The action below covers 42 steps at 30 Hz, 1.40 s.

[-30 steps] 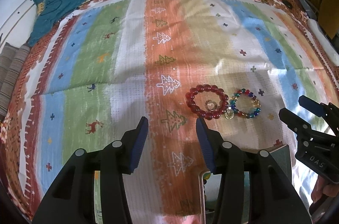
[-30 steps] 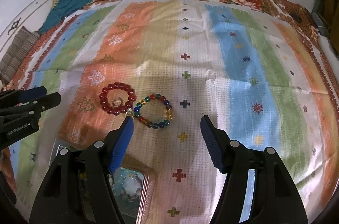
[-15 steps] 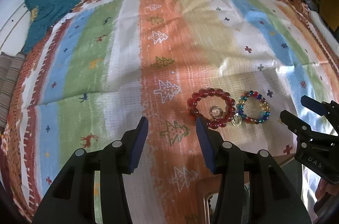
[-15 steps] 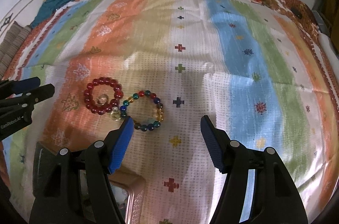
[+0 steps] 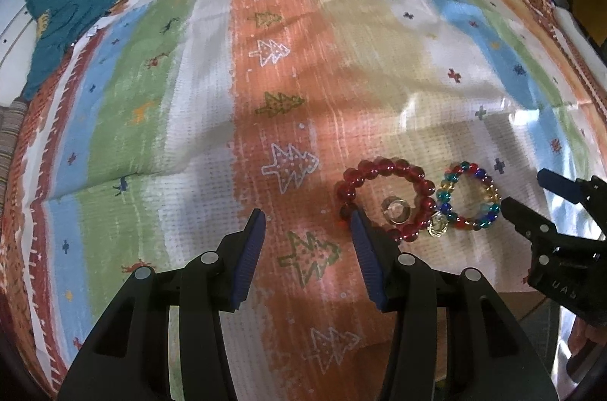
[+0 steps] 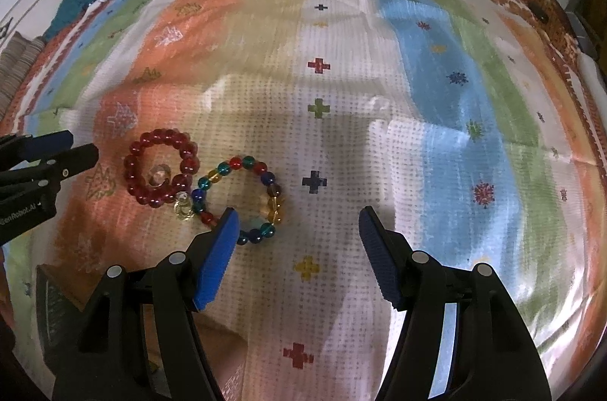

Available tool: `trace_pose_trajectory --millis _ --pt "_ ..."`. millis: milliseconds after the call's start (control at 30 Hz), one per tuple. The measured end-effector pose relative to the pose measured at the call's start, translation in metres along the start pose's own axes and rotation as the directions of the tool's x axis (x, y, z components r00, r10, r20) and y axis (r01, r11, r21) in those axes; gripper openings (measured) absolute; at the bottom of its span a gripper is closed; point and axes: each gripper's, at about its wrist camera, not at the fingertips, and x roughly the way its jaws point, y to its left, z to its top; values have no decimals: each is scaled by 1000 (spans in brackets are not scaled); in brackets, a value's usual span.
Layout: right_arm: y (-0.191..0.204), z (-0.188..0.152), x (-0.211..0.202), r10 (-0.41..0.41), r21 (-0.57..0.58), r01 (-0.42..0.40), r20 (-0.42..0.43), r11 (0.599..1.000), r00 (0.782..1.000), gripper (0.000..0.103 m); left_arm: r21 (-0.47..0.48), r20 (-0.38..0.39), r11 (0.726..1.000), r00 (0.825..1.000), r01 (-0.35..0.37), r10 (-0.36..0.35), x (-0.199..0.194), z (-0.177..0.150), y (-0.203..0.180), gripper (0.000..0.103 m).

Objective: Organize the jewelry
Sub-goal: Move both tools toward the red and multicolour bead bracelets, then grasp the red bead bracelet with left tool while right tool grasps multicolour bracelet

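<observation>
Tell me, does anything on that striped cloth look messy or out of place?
Nothing looks damaged. The red bracelet and multicoloured bracelet lie loose side by side, one small ring inside the red loop, another between them. A teal garment lies crumpled at the far corner.

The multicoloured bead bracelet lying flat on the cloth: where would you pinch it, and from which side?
Probably the multicoloured bead bracelet is best pinched across its bead string on the arc away from the red bead bracelet, coming from above. It lies flat, so only a top approach gets one finger inside the loop; the opposite arc sits close to the small gold ring.

A teal garment (image 5: pixel 72 10) lies crumpled at the far-left edge of the striped cloth (image 5: pixel 212 90).
</observation>
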Motion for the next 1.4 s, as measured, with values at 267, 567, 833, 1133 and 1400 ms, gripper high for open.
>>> trace_pose_trajectory --millis 267,567,833,1133,1400 --pt "-2 6 13 -3 0 3 -18 1000 1000 65 14 -17 1000 1000 26 -26 14 8 0 47" --pt "3 12 26 -20 -32 19 -36 999 999 65 64 -43 997 999 34 -31 36 12 -9 47" --pt "9 11 28 -32 -74 30 -36 997 999 50 89 -55 996 998 25 -20 49 15 -14 46" --pt "17 9 25 -20 -113 18 -15 993 1000 10 78 -60 997 998 12 -7 47 12 -7 15" --pt "21 15 8 -9 -117 14 47 993 999 10 71 -40 997 999 -17 20 29 3 1 13"
